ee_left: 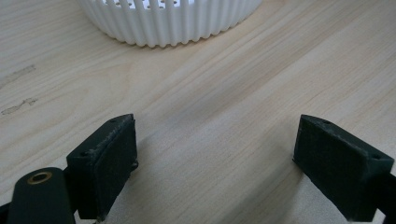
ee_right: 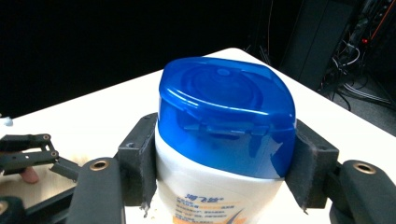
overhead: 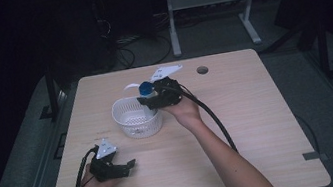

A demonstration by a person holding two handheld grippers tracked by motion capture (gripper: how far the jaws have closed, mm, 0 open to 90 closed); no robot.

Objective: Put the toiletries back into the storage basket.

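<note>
Bottle (ee_right: 219, 154), white with blue cap, is clamped by right tool (overhead: 155, 99) above white basket (overhead: 136, 117) | left tool (ee_left: 215, 163) is rested wide open, unloaded, on tabletop (overhead: 248, 111) near basket.

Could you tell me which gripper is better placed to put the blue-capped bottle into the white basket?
Right. The right gripper is clamped on the bottle beside the basket's rim, while the left gripper sits open and empty near the table's front edge.

Overhead view, two close jaw-level views
</note>
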